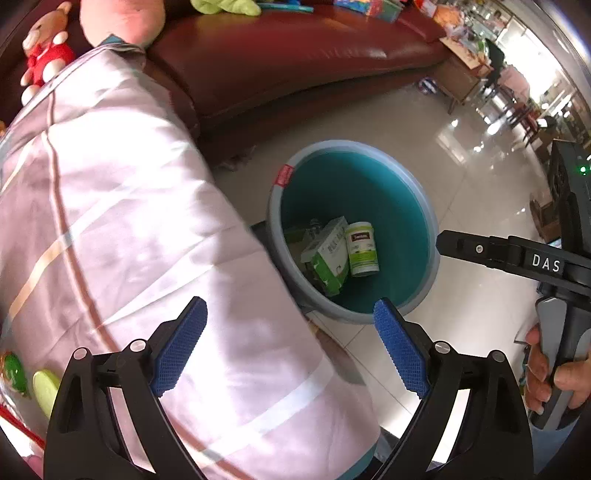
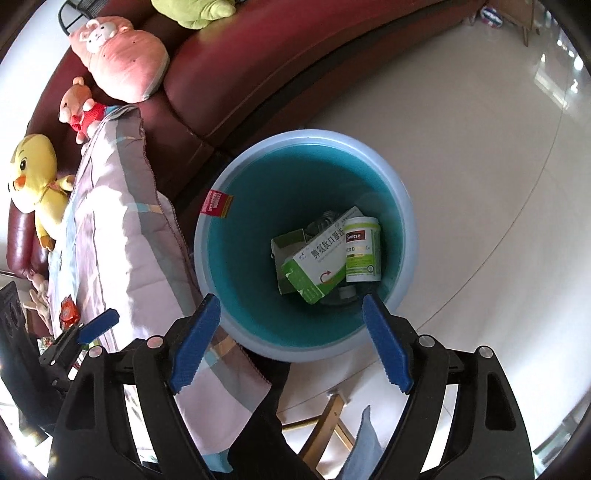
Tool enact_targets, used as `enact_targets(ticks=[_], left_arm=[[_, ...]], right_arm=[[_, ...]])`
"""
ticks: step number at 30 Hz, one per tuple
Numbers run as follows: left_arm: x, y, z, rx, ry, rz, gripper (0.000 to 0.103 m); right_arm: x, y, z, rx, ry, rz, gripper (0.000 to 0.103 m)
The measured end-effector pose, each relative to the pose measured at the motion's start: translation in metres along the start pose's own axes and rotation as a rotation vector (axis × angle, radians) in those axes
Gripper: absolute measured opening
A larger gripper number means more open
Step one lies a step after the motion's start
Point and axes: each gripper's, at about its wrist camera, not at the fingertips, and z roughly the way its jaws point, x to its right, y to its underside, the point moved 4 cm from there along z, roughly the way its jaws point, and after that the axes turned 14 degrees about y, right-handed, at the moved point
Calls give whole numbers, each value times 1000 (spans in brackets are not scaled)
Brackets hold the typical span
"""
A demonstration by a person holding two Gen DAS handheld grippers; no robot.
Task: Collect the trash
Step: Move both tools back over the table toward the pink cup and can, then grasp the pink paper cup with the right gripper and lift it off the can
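Trash already lies in the bin, ahead of both jaws: a box and a jar, light and stiff. The jar looks smooth, so best pinched across its sides. Left gripper and right gripper both stand released, empty, the right one above the bin's near rim.

One round blue plastic bucket. Inside: one white-and-green cardboard box, one white plastic jar with green label. Four plush toys: yellow chick, red-dressed bear, pink cushion-shaped animal, lime-green one.
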Motion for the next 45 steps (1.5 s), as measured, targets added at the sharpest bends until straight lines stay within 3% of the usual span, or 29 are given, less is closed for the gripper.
enact_targets(ticks=[21, 35, 45], left_arm=[[-57, 85, -122, 169, -62, -81, 94], [-114, 177, -207, 273, -154, -194, 95], [-181, 255, -260, 320, -261, -301, 97]], right_arm=[[-102, 61, -51, 44, -9, -228, 80], [-200, 141, -78, 65, 13, -619, 82], [-285, 207, -83, 65, -8, -901, 82]])
